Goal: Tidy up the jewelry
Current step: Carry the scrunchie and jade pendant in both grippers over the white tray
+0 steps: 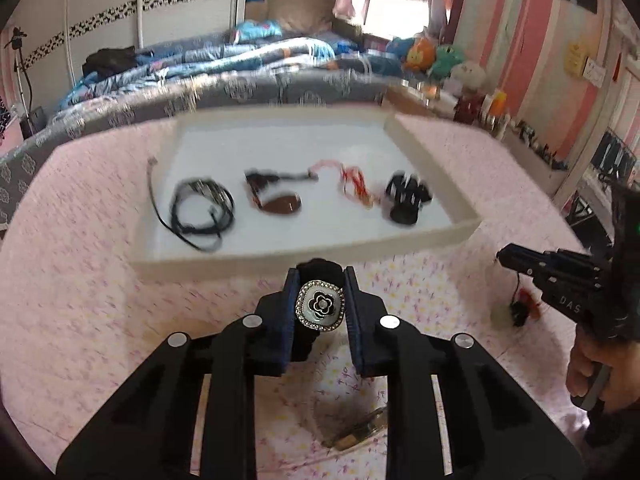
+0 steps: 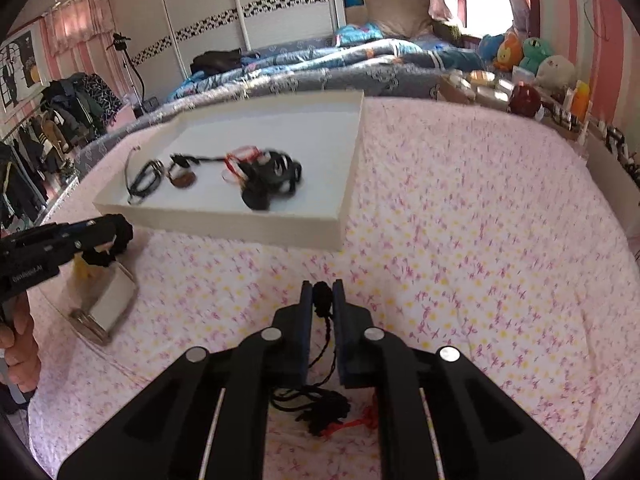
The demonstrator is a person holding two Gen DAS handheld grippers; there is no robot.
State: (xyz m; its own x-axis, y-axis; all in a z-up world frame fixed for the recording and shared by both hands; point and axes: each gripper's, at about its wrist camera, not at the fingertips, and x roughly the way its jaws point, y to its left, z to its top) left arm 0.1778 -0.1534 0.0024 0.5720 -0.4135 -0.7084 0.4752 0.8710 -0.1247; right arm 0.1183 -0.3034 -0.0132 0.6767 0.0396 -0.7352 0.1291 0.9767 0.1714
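Jewelry pickup in hand, both grippers loaded beside the white tray (image 1: 304,258).
Left gripper (image 1: 320,300) is pinching a flower-faced hair tie (image 1: 321,305); right gripper (image 2: 322,300), nearly closed, is gripping a black cord (image 2: 322,300), apparently a necklace. Next, each needs carrying over the tray's near wall and releasing.

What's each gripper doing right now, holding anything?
Left gripper: closed on a black hair tie with a flower charm.
Right gripper: closed on a black cord, the rest trailing below.
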